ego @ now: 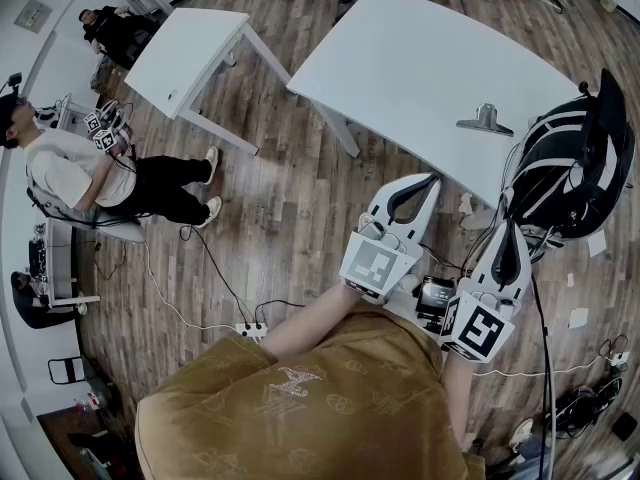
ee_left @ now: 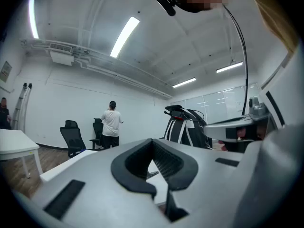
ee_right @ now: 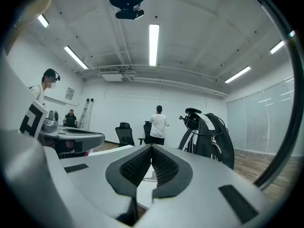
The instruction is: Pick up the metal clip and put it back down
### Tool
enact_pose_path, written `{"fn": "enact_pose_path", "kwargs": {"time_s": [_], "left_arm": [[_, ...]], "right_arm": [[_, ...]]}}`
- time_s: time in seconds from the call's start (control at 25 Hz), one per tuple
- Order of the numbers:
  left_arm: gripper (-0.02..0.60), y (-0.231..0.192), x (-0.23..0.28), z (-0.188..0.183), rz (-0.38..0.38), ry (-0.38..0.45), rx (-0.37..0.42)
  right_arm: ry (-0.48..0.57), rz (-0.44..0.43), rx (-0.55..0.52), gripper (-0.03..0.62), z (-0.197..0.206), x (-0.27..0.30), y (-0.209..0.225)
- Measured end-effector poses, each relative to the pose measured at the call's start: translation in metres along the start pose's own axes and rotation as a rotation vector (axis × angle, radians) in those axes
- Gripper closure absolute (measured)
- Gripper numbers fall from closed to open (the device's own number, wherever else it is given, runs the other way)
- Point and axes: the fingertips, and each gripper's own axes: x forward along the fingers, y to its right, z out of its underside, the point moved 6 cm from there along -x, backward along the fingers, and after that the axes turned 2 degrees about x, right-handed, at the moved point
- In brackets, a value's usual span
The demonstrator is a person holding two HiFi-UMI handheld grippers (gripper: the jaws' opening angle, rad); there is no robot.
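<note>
The wood-plank floor carries a large white table and, well apart to its left, a smaller white table. Black office chairs stand by the white wall. Long strip lights glow on the white ceiling. Glass panels line the room's right side.

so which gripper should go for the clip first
Left, probably. The left gripper has its tip closer to the clip on the table and points toward it; the right gripper sits further back beside the bag. Both are shut, so it must open first.
</note>
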Motion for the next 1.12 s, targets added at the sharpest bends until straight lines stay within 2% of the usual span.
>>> {"fn": "enact_pose_path", "kwargs": {"time_s": [0.28, 0.8, 1.12], "left_arm": [[0.575, -0.021, 0.022, -0.004, 0.001, 0.017, -0.031], [0.576, -0.053, 0.091, -0.008, 0.103, 0.005, -0.028], [0.575, -0.078, 0.122, 0.002, 0.142, -0.023, -0.033]], "right_arm": [[0.001, 0.017, -0.017, 0.586, -0.006, 0.022, -0.004], [0.010, 0.100, -0.043, 0.586, -0.024, 0.083, 0.009], [-0.008, 0.132, -0.052, 0.586, -0.021, 0.115, -0.002]]}}
